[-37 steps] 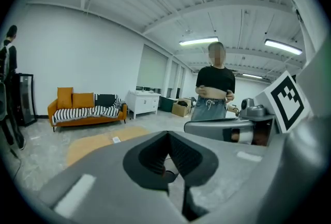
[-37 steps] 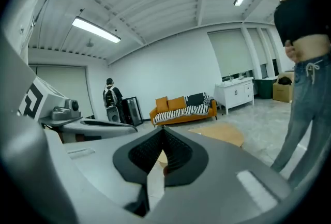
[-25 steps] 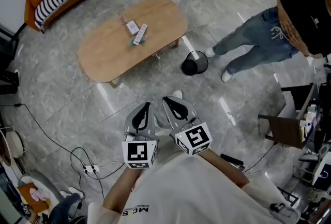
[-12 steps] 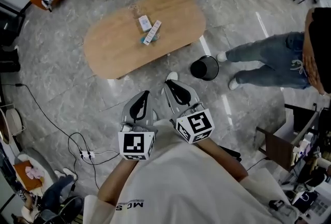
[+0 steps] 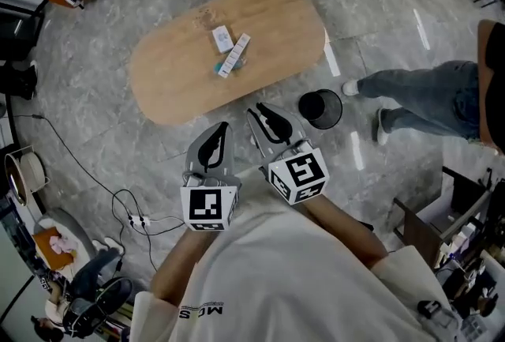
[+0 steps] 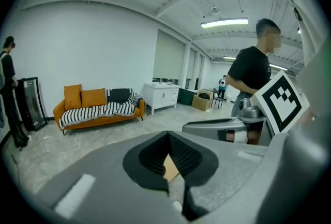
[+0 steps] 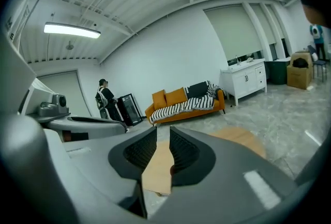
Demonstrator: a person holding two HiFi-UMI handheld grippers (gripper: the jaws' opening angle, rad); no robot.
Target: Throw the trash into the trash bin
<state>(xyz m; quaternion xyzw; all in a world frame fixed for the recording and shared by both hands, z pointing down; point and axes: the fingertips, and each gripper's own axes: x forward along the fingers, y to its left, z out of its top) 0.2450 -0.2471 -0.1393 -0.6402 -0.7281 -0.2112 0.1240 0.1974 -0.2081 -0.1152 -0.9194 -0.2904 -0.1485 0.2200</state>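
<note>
The wooden table [image 5: 173,80] stands on the grey stone floor with the trash on its top: a small white packet [image 5: 222,39] and a long wrapper [image 5: 234,54] just beside it. The black trash bin [image 5: 320,109] sits on the floor near the table's end, and a person in jeans [image 5: 422,95] stands close by it. Both tongs are held over the floor, short of the table. The left tongs [image 5: 223,129] are pressed together at the tips, empty. The right tongs [image 5: 255,109] stand narrowly apart, with nothing between them.
</note>
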